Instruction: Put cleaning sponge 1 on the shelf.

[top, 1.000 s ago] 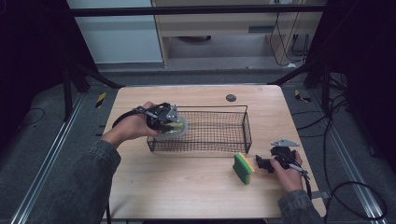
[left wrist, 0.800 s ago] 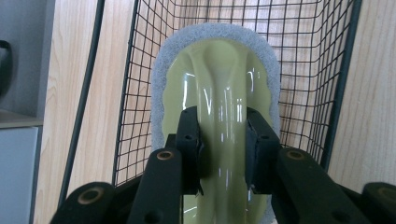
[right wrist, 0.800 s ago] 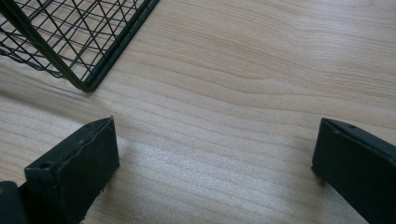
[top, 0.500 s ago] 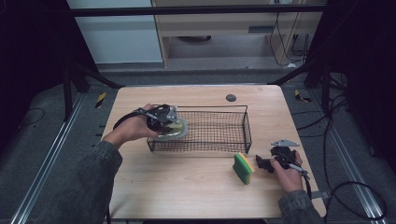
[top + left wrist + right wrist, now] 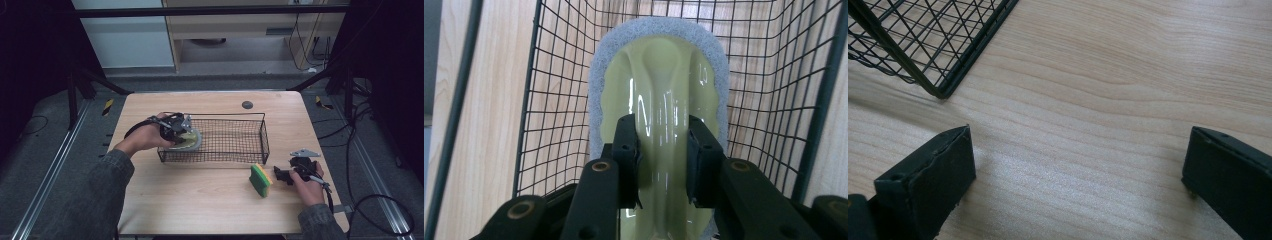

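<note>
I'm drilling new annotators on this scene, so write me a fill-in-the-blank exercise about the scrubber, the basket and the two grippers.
1. The left gripper is shut on the raised grip of a pale green scrubber edged with a ____ pad.
2. The scrubber is held inside the black wire ____.
3. The right gripper rests on the wooden table with its jaws ____.
4. In front of the basket stands a sponge that is yellow and ____.

Missing words: grey; basket; open; green
</note>
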### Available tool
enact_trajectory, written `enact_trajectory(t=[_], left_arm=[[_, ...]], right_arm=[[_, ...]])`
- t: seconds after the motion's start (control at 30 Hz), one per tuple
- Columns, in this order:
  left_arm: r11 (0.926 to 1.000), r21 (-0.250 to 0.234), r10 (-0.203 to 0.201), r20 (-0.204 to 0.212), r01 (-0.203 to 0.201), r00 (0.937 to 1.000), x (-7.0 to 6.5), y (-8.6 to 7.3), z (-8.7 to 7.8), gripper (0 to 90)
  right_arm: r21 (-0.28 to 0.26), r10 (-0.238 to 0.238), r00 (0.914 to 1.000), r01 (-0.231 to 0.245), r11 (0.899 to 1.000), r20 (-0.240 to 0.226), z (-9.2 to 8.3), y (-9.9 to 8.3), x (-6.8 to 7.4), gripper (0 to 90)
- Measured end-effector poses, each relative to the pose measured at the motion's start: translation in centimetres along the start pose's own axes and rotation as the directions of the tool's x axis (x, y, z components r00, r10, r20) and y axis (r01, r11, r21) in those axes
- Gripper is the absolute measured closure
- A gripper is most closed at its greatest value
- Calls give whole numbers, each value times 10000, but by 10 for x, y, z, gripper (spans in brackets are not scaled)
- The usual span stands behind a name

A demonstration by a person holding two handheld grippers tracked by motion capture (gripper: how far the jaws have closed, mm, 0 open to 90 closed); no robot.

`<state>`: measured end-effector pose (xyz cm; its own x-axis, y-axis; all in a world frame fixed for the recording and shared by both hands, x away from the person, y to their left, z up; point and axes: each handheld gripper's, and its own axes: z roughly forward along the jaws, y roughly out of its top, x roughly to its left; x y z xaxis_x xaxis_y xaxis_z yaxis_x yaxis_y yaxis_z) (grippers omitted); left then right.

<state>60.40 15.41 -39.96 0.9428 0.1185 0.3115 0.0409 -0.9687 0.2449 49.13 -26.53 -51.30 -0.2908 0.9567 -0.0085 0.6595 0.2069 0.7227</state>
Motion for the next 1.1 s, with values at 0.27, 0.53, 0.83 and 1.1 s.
enact_trajectory(t=[0.27,0.53,0.83,1.1], left_arm=[[9997,231,-1,148,-3,9999,1,2,8,707],[9994,349,-10,357,-3,9994,1,2,13,705],[9984,486,-296,450,274,9985,5,0,19,699],[9973,-16,-732,414,734,9965,6,-2,11,661]], right_arm=[[-1,8,10000,-8,10000,-1,0,0,0,7],[0,-1,10000,1,10000,-3,0,0,0,7],[6,-19,10000,19,10000,-1,0,0,0,7],[8,-18,10000,18,10000,-9,0,0,0,6]])
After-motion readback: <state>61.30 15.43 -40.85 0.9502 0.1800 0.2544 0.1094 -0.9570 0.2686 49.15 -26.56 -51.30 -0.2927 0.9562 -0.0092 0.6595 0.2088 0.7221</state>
